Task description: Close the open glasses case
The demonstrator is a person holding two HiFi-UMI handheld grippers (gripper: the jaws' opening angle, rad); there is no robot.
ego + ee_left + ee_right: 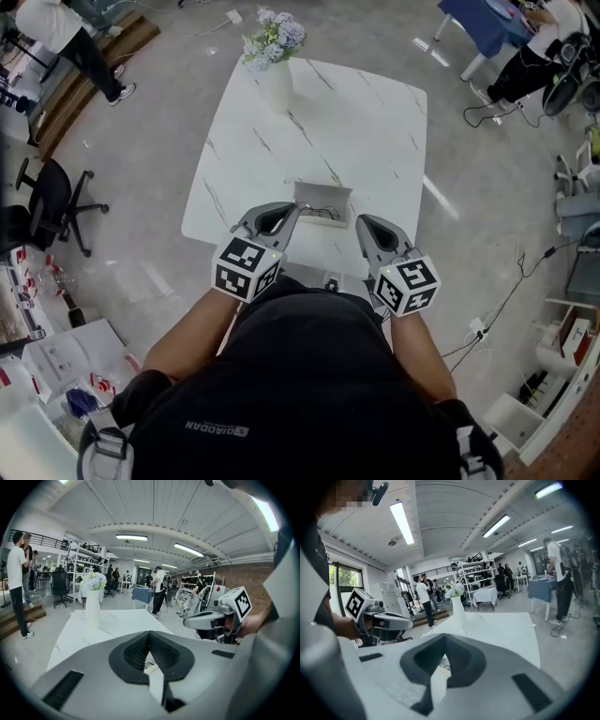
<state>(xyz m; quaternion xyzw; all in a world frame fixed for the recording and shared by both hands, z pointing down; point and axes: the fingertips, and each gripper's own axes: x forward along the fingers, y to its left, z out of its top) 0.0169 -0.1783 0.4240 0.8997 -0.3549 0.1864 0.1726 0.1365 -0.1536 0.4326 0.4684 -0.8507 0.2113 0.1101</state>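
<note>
White tabletop [375, 122] with grey marble veining, rounded corners, standing on a grey floor [141, 272]. Two items on it, well apart. A white vase [277, 84] of pale flowers [272, 37], upright near the far left corner. A grey glasses case [323, 203], lying open near the near edge, contents unclear

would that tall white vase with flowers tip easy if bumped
Probably tippy: the tall, narrow white vase carries a wide bunch of pale flowers on top, so it looks top-heavy. It likely slides easily too, since the white marble-look table appears smooth.
</note>
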